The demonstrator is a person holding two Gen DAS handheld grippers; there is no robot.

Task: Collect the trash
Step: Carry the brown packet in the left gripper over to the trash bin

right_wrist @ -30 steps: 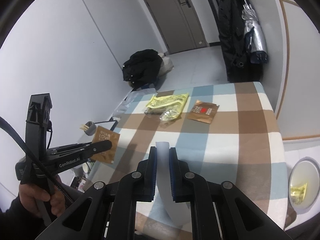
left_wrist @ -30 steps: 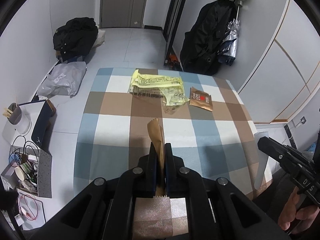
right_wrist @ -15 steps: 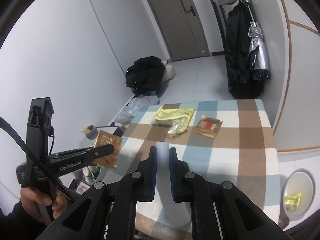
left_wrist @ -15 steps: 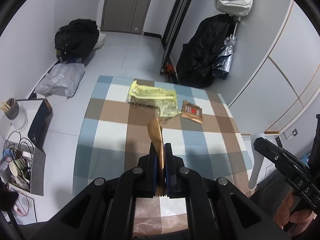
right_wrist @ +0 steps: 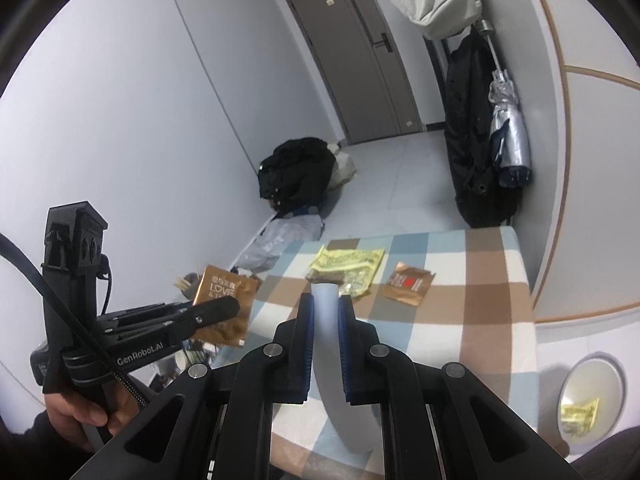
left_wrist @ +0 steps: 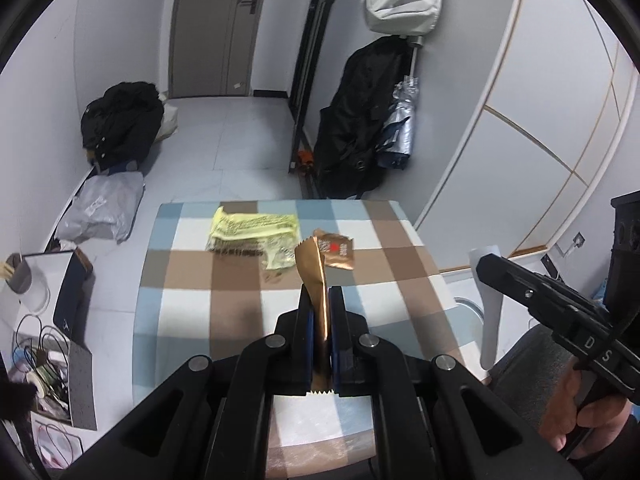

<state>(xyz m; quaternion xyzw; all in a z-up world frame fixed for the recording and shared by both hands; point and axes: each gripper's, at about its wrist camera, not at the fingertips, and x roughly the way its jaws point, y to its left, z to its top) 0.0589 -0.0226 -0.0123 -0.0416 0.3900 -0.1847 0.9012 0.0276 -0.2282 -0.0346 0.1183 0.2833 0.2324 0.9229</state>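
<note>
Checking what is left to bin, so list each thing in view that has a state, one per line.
Left tool: shut on the brown wrapper, held off the table.
Right tool: shut on the white paper piece.
Yellow wrapper: lying crumpled on the checked table.
Brown sachet: flat on the table beside it, untouched.
Bin: open-topped on the floor, a yellow wrapper inside.
Door: closed.

The left tool (right_wrist: pixel 224 312) reads "GenRobot.AI"; its brown wrapper (right_wrist: pixel 224 304) reads "LOVE"; the right tool (left_wrist: pixel 496 268) shows "D S".
</note>
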